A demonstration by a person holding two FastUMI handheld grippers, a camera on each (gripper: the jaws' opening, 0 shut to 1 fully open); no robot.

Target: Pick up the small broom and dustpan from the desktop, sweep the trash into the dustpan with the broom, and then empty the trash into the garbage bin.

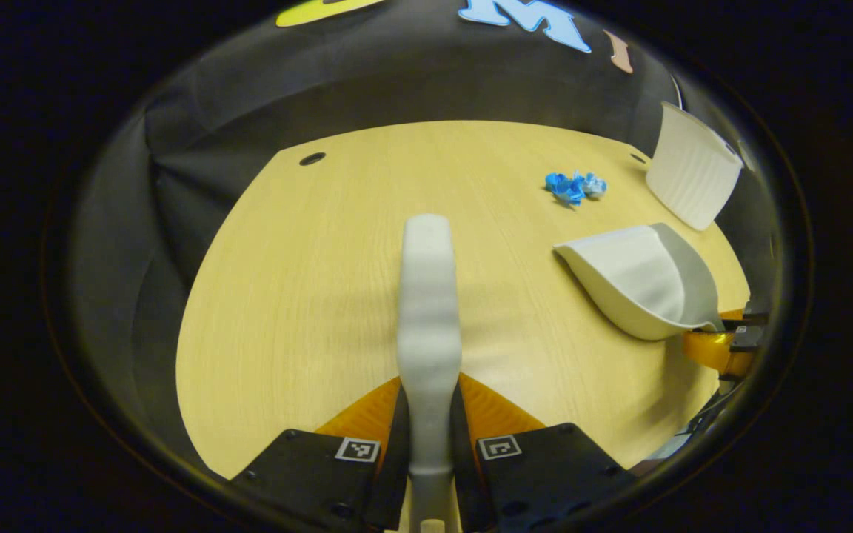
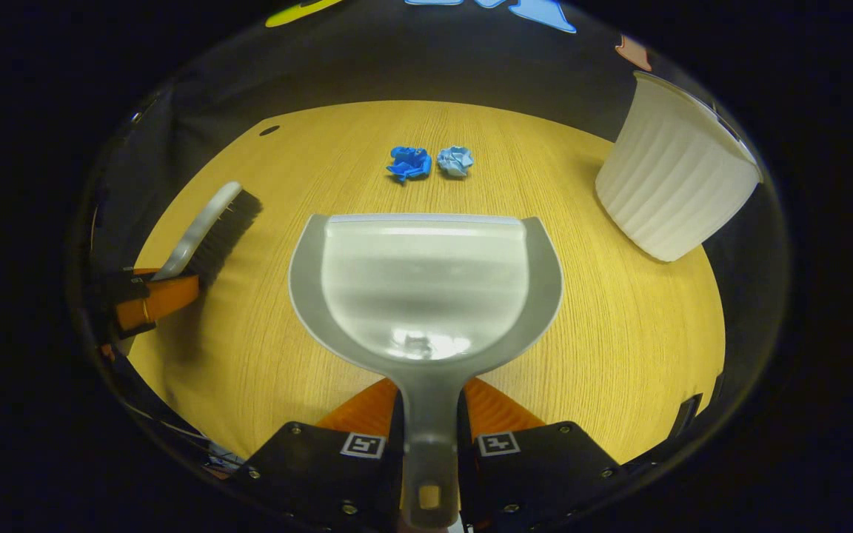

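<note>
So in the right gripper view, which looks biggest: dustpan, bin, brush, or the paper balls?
1. Dustpan, though it is nearest the camera.
2. Bin.
3. Brush.
4. Dark blue paper ball and light blue paper ball: alike, so unranked.

Each hand-held gripper has two black finger blocks with orange wedge-shaped inner parts, small screws along the blocks, and a square black-and-white marker on each. The left hand-held gripper [image 1: 430,451] and right hand-held gripper [image 2: 430,448] look alike
</note>
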